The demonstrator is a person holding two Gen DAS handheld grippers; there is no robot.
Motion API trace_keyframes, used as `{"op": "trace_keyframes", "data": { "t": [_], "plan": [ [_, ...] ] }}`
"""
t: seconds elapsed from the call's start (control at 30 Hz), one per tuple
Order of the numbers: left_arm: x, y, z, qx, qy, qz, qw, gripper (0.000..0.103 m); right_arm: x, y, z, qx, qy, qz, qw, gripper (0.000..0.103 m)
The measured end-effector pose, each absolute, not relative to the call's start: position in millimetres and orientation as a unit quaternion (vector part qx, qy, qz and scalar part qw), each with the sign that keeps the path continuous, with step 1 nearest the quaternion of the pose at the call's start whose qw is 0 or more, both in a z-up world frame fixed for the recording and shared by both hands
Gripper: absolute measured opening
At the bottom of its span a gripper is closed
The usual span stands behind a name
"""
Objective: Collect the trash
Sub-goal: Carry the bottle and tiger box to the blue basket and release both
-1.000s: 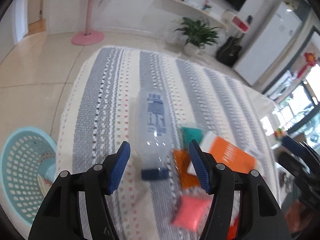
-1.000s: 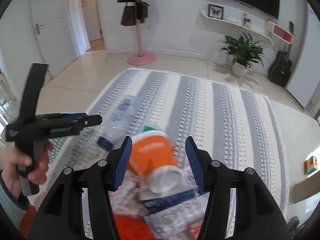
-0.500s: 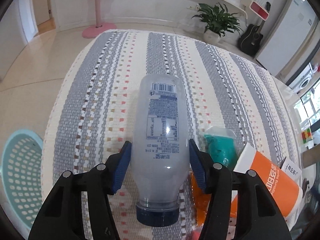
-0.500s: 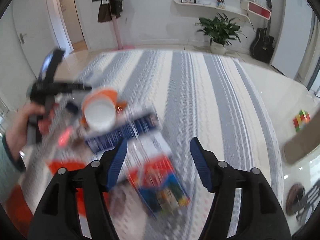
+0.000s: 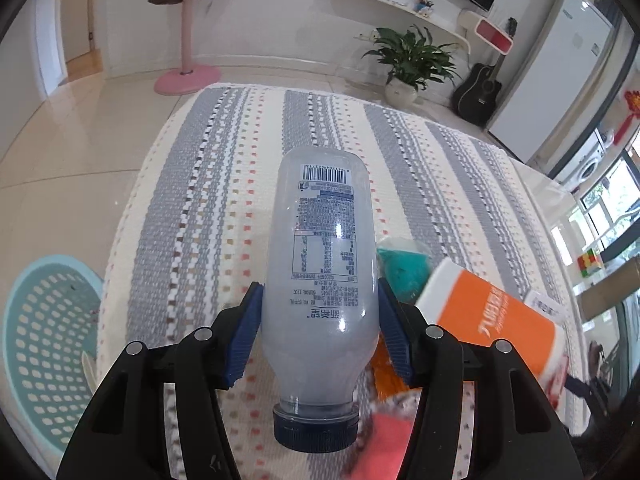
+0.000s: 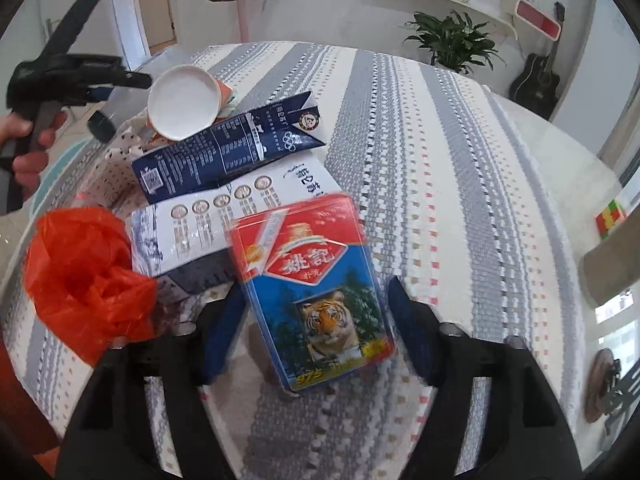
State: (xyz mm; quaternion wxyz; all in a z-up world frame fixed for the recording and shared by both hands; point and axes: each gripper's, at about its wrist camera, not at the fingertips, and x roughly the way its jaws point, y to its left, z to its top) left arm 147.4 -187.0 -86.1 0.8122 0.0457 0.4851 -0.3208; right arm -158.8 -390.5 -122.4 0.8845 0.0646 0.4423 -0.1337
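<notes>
A clear plastic bottle [image 5: 324, 240] with a dark blue cap points cap-first at the camera. My left gripper [image 5: 318, 328] is shut on it, both blue pads pressing its sides. The right wrist view shows that gripper [image 6: 120, 80] at the far left, bottle cap [image 6: 102, 126] hanging below. My right gripper [image 6: 316, 320] stands open astride a red-and-blue tiger card box [image 6: 312, 280] lying on the striped tablecloth [image 6: 440, 200]; the pads sit just off its edges. Behind it lie a navy carton [image 6: 228, 152], a white flattened pack [image 6: 240, 208], an orange paper cup [image 6: 184, 100] and an orange plastic bag [image 6: 84, 264].
A teal perforated basket [image 5: 44, 344] stands on the floor left of the table. A teal wrapper [image 5: 404, 272] and the orange cup [image 5: 496, 320] lie right of the bottle. A hand [image 6: 24, 152] holds the left gripper. A potted plant [image 5: 408, 64] and pink stand [image 5: 188, 76] are beyond.
The left pads closed in on the bottle, which now fills the gap. The right gripper swung from the orange cup down over the tiger card box, its jaws wider.
</notes>
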Motion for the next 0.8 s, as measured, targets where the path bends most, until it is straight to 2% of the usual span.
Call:
{"op": "trace_keyframes", "data": {
  "t": [0.13,0.37,0.6,0.8],
  "plan": [
    [138.0,-171.4,-70.2,0.042,0.474,-0.330,0.815,0.054,-164.2,-388.5,-103.2,0.062,0.418,-0.146,0.894,0.061],
    [126.5,-117.8,-20.7,-0.002,0.436,-0.333,0.836,0.054,-148.1,-355.5,-26.5,0.019,0.357,-0.135,0.924,0.061],
    [128.0,-32.3,18.9,-0.043,0.404,-0.298,0.864,0.054,-84.0,-276.7,40.6,-0.001,0.315,-0.050,0.948,0.061],
    [141.8,50.1,14.9,-0.082,0.405,-0.237,0.879,0.054,-11.2,-198.4,52.9,-0.003,0.329,0.021,0.944,0.061]
  ]
}}
